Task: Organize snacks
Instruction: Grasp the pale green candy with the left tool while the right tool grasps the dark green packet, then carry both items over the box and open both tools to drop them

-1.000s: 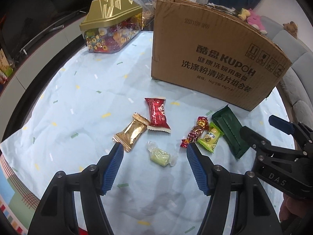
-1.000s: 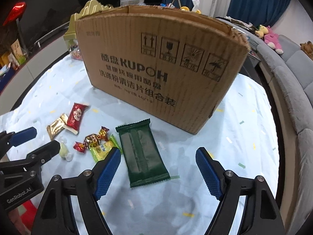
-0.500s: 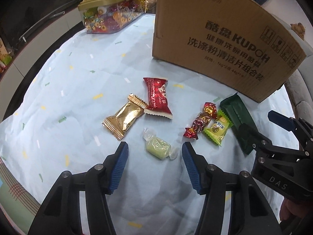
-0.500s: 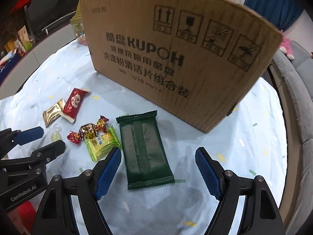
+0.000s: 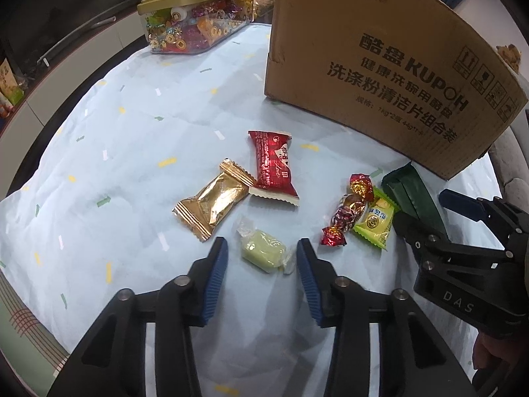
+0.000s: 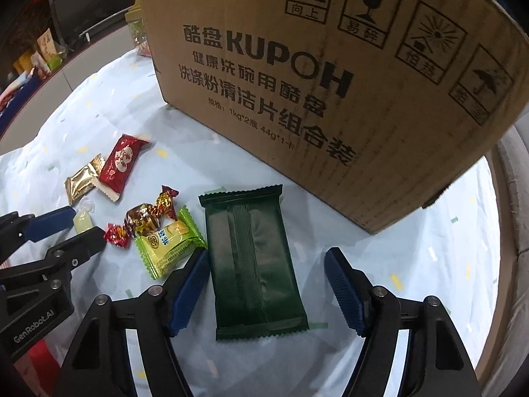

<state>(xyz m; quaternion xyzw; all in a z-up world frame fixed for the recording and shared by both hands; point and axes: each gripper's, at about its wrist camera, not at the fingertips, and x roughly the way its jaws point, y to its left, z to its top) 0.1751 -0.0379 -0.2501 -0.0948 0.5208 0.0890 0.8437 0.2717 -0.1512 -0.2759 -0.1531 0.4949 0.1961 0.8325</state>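
Note:
A pale green wrapped candy lies on the light blue cloth between the blue pads of my left gripper; its jaws are closing and the pads stand just clear of the wrapper. A dark green packet lies flat between the fingers of my right gripper, whose jaws are also closing; the left pad is at the packet's edge, the right pad apart. Beside them lie a gold packet, a red packet, a red-gold twist candy and a yellow-green packet.
A large cardboard box stands behind the snacks. A clear candy container with a gold lid sits at the back left. A grey sofa borders the right. The cloth runs to the table's rounded edge.
Both grippers have come lower toward the cloth and their jaws have narrowed. The left pads now flank the green candy closely; the right gripper now straddles the dark green packet.

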